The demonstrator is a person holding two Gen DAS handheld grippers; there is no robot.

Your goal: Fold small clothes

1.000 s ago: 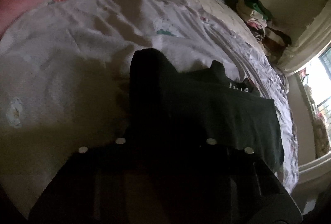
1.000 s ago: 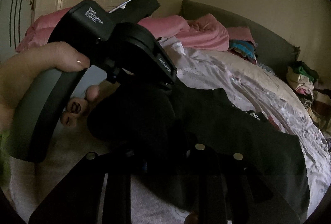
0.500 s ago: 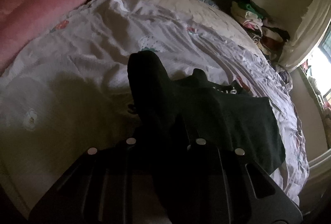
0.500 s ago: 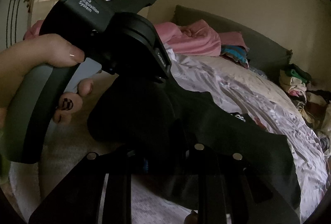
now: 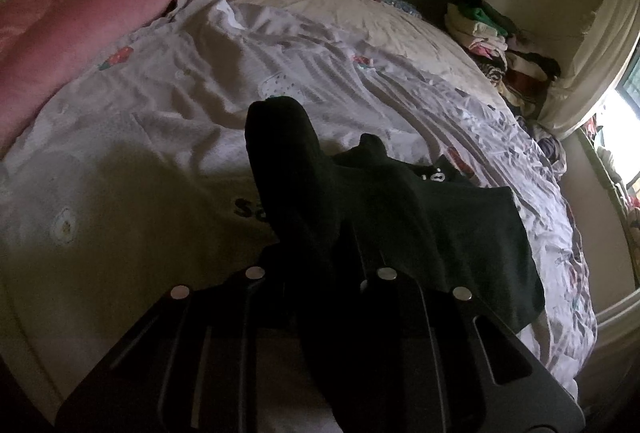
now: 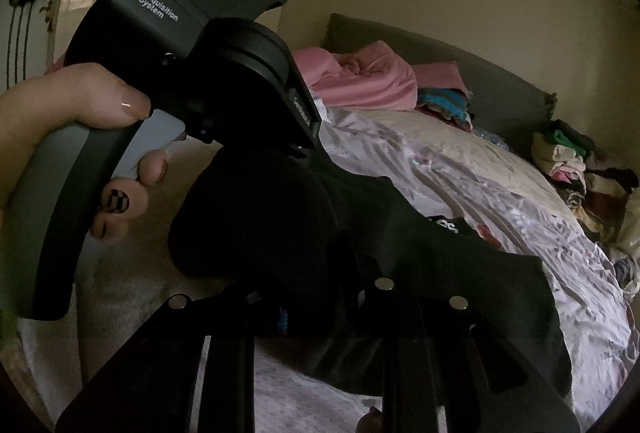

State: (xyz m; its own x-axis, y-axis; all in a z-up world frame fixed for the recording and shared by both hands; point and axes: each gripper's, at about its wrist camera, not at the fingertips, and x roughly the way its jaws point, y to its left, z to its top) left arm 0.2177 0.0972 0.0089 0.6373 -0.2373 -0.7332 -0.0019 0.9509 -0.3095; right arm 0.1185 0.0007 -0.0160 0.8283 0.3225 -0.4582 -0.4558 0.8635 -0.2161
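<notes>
Left gripper (image 5: 320, 265) pinching the black garment (image 5: 460, 233), centre of frame. Right gripper (image 6: 316, 297) clamped on the same cloth, lower centre; bed sheet (image 5: 180, 105) beneath, upper left.

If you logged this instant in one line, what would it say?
left gripper: shut on black cloth garment | right gripper: shut on same garment | garment: part lifted off white printed bedsheet | fold: unfinished

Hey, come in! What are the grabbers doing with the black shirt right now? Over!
Left gripper and right gripper both clamped on black shirt. Shirt partly lifted off bedsheet. Nothing in the way.
</notes>
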